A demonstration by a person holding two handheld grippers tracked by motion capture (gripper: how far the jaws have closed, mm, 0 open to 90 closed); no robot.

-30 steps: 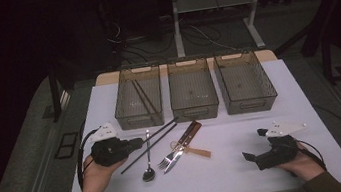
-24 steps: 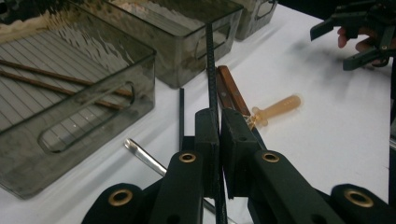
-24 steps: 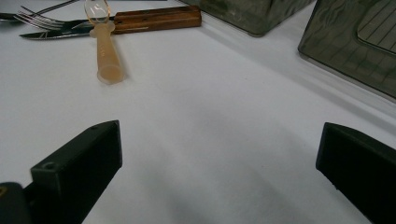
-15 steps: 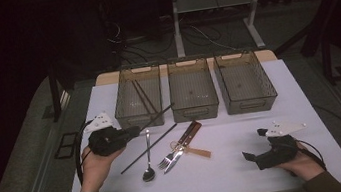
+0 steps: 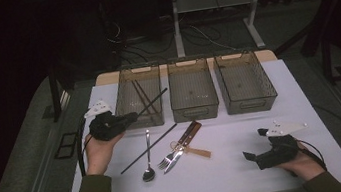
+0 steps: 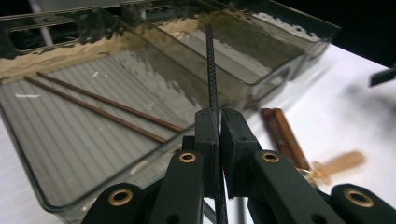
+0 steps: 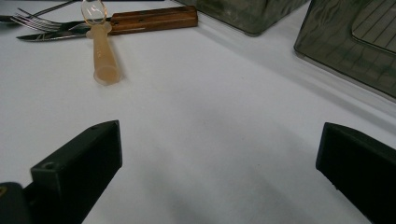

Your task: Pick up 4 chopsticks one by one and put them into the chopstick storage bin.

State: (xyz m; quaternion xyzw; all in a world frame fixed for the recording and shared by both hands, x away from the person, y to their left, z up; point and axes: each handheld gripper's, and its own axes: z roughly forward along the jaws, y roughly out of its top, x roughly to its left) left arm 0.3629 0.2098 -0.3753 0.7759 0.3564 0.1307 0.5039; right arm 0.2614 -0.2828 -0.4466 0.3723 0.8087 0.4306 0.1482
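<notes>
My left gripper (image 6: 218, 122) is clamped tight on a black chopstick (image 6: 210, 60), which slants up over the near rim of the left bin (image 5: 128, 113), where two brown chopsticks (image 6: 100, 110) lie on the ribbed floor. A second black chopstick (image 5: 148, 148) lies on the white surface (image 5: 229, 168) beside a spoon (image 5: 148, 161), a fork (image 5: 168, 158) and wood-handled knives (image 5: 187, 135). My right gripper (image 7: 219, 172) rests low on the surface, jaws wide apart, nothing between them, with a pale plastic spoon (image 7: 103, 51) ahead

no readable text, labels, brands, numbers or signs on anything
</notes>
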